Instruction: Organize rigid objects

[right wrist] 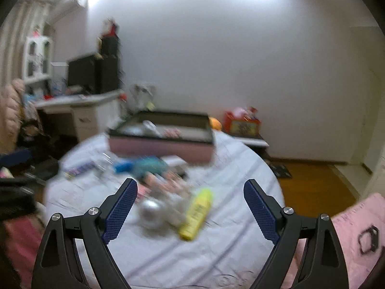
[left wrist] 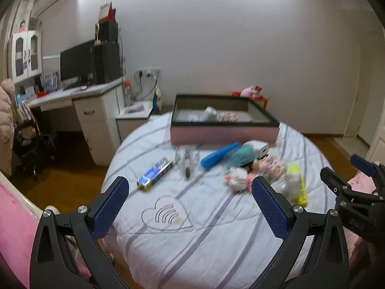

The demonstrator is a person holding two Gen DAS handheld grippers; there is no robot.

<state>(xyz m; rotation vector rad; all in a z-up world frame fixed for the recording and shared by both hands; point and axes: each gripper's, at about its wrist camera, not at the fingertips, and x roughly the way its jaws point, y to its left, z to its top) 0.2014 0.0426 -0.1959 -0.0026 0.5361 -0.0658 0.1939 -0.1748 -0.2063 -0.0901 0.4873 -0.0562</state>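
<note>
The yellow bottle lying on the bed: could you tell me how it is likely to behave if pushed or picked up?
The yellow bottle looks round-bodied and lies on its side, so a sideways push would probably roll it. It rests on the soft striped bedspread, which may slow that roll. It looks like rigid plastic, likely smooth, so it might slip between pads unless gripped across its middle.

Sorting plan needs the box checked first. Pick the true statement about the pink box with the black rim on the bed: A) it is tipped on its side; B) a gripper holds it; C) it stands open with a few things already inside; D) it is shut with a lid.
C: the pink box stands upright and lidless on the bed, with a white item and a pinkish one inside, and no jaws near it.
</note>
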